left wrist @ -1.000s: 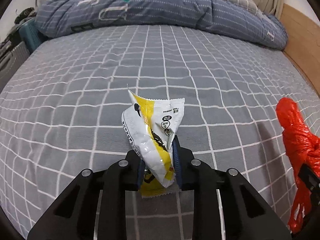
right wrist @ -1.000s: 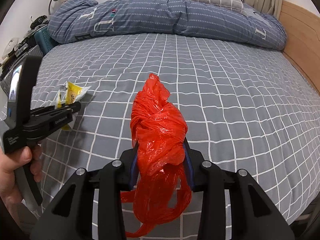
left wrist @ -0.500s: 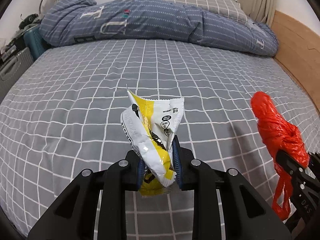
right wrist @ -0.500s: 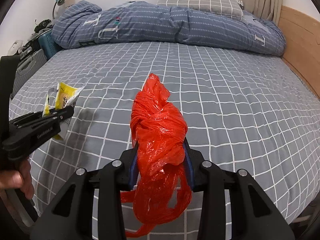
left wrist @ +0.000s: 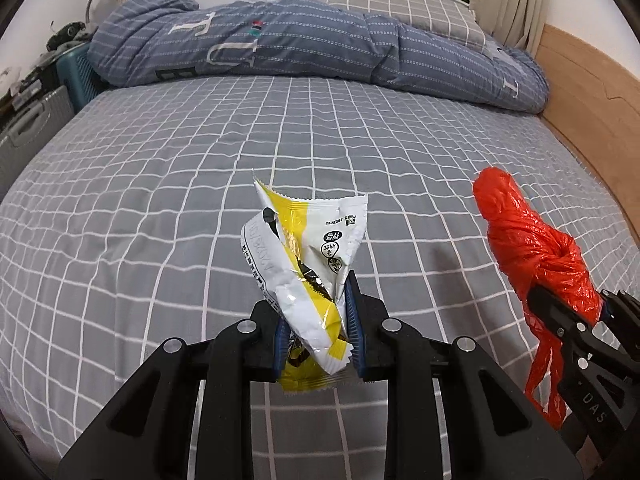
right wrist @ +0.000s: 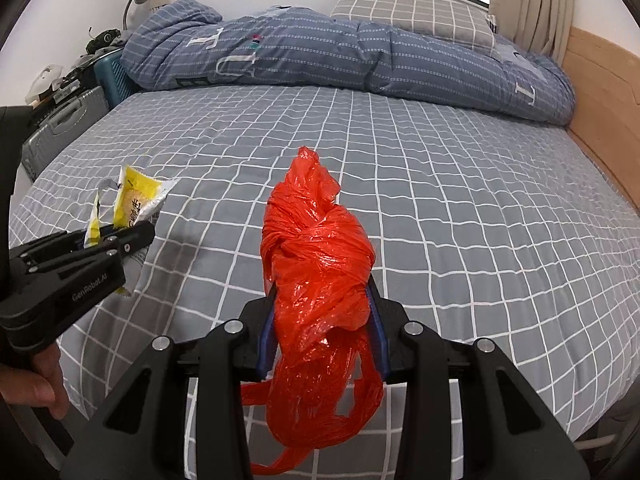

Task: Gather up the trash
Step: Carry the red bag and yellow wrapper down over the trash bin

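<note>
My left gripper [left wrist: 318, 320] is shut on a crumpled yellow and white snack wrapper [left wrist: 308, 264], held above the bed. The wrapper also shows in the right wrist view [right wrist: 134, 204], with the left gripper [right wrist: 116, 240] at the left edge. My right gripper [right wrist: 322, 320] is shut on a knotted red plastic bag [right wrist: 320, 264], its loose ends hanging below the jaws. The red bag also shows at the right of the left wrist view [left wrist: 532, 248], held by the right gripper [left wrist: 568, 304].
The bed [left wrist: 160, 184] has a grey checked sheet. A rolled blue quilt [left wrist: 280, 44] and a checked pillow [left wrist: 400, 4] lie at its far end. A wooden bed frame [left wrist: 592, 92] runs along the right. Suitcases [right wrist: 68, 124] stand at the left.
Both grippers have risen and pulled back from the bed, keeping hold of the wrapper and the red bag. The right gripper now shows further in from the right of the left view.
</note>
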